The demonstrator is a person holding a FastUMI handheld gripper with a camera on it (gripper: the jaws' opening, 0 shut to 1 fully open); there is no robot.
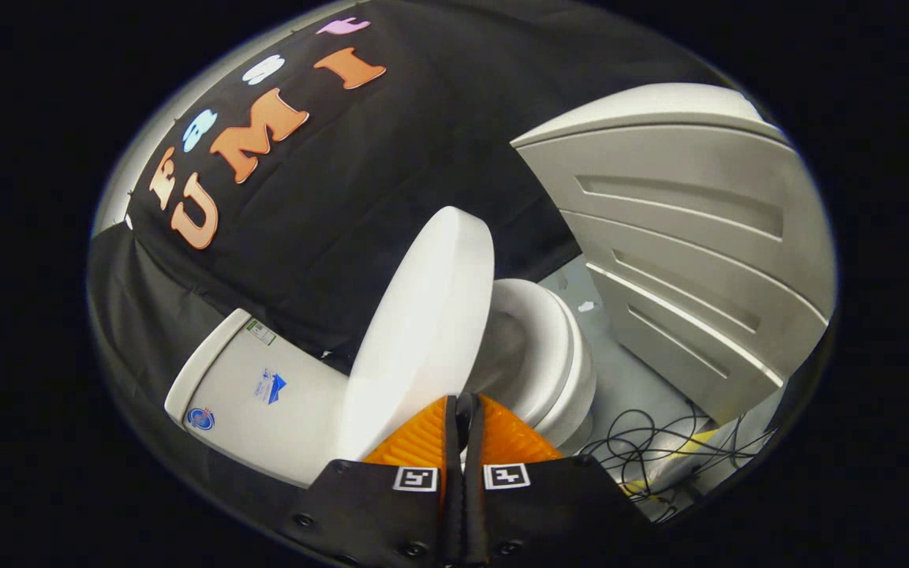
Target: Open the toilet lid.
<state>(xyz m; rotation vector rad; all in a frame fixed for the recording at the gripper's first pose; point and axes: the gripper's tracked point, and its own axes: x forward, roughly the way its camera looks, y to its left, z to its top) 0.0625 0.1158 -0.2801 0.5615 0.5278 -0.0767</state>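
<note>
1. Toilet lid stands raised well off the seat, tilted back toward the tank, its lower edge just ahead of the fingertips.
2. Gripper has its two fingers pressed together with no gap; whether they pinch the lid's edge cannot be told.
3. Toilet seat and bowl lie exposed beside the lid.
4. Tank, bearing stickers, sits behind the lid against the black cloth wall.
5. Panelled door stands beyond the bowl, with tangled cables on the floor near it.
</note>
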